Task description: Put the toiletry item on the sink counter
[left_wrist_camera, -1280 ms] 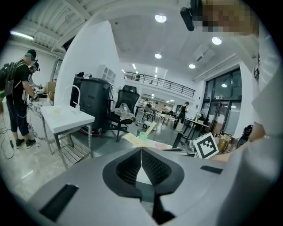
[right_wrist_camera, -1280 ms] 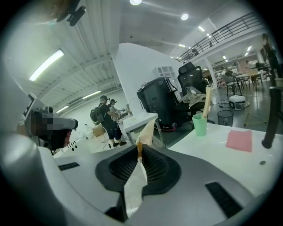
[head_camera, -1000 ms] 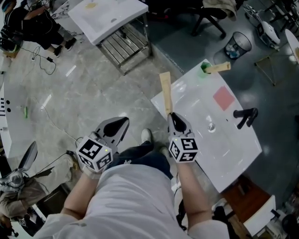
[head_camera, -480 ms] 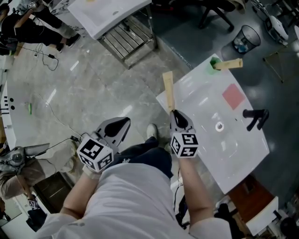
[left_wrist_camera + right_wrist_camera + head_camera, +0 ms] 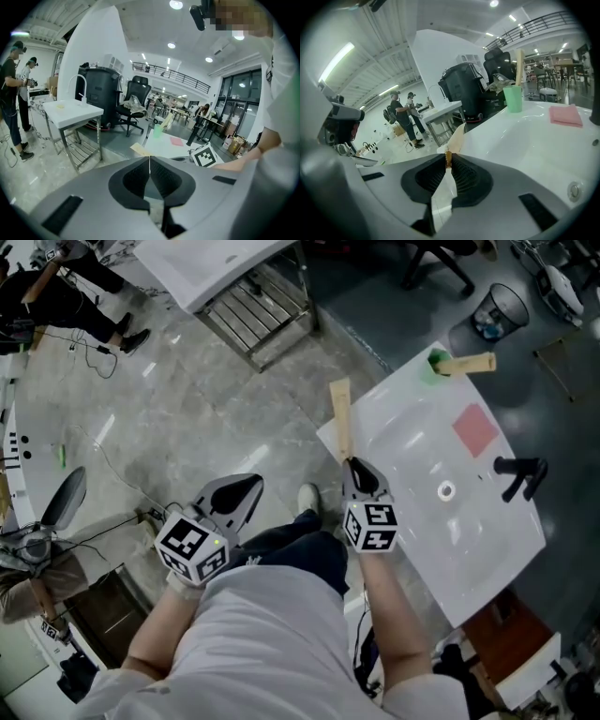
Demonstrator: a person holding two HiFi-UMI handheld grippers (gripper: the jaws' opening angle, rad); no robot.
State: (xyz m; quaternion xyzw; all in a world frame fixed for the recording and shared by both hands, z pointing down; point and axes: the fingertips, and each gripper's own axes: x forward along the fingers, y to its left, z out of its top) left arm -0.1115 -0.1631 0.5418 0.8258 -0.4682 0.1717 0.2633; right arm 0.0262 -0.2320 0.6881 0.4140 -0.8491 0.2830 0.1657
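The toiletry item [image 5: 339,418] is a long, flat tan pack. My right gripper [image 5: 357,472] is shut on its near end, and the pack sticks out forward along the left edge of the white sink counter [image 5: 412,549]. In the right gripper view the pack [image 5: 457,137] rises from between the pressed pads of my right gripper [image 5: 448,158], with the counter [image 5: 525,140] just to its right. My left gripper [image 5: 246,489] hangs over the floor to the left, apart from the counter. Its jaws meet with nothing between them, as seen on the left gripper [image 5: 149,160] in its own view.
On the counter are a green cup [image 5: 437,361] with a tan pack [image 5: 469,364] across it, a pink cloth [image 5: 475,429], a drain [image 5: 446,490] and a black faucet [image 5: 521,474]. A second sink stand [image 5: 211,268] is far left, a wastebasket [image 5: 496,309] far right. Cables lie on the floor.
My right gripper keeps its hold on the pack at the counter's left edge. The whole scene has drifted slightly right in the head view. The left gripper has stayed put.
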